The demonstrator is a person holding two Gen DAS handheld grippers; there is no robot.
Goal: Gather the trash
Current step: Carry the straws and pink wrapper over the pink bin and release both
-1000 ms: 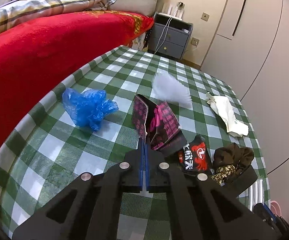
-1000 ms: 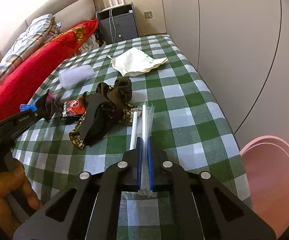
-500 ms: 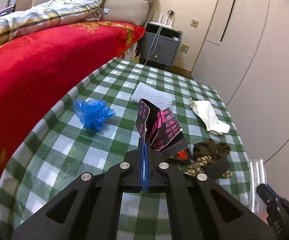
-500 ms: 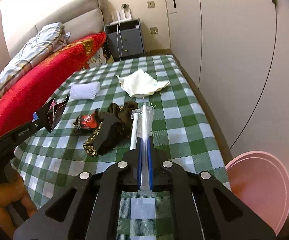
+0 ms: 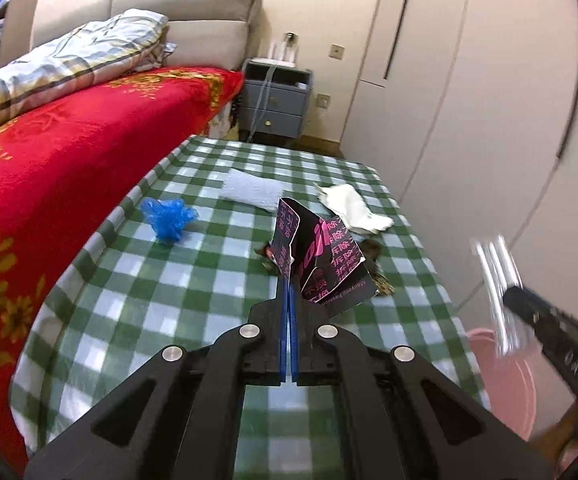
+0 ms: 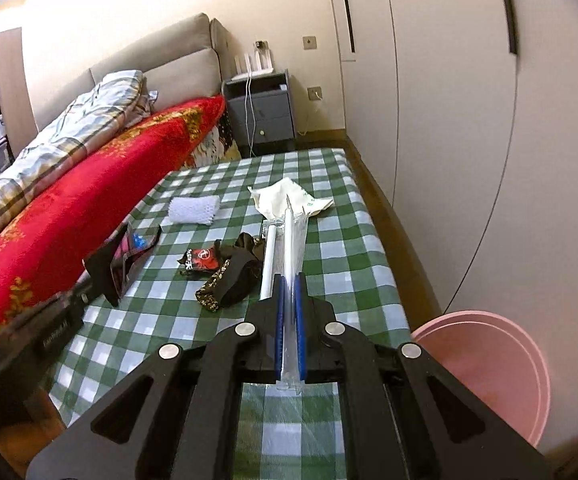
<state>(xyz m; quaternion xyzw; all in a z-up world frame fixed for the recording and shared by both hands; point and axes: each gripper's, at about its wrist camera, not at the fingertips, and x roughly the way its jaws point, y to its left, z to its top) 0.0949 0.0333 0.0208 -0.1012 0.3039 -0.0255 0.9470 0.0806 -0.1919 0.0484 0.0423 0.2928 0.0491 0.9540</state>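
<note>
I see the bed point(image 5: 69, 152) with its red blanket along the left side of the desk point(image 6: 341, 240), which is covered in a green checked cloth. A pink bin point(image 6: 489, 364) sits low at the desk's right side. On the cloth lie a cream bag point(image 6: 285, 196), a white mesh pad point(image 6: 193, 210), a crumpled blue bag point(image 5: 169, 220), a dark fabric heap point(image 6: 237, 276) and a small red-and-black packet point(image 6: 201, 258). My left tongs point(image 5: 289, 284) are clamped tight on a black-and-pink wrapper point(image 5: 321, 260), held clear above the cloth. My right tongs point(image 6: 289, 284) are pinched on a clear sleeve of white straws point(image 6: 285, 240), also lifted off the desk.
</note>
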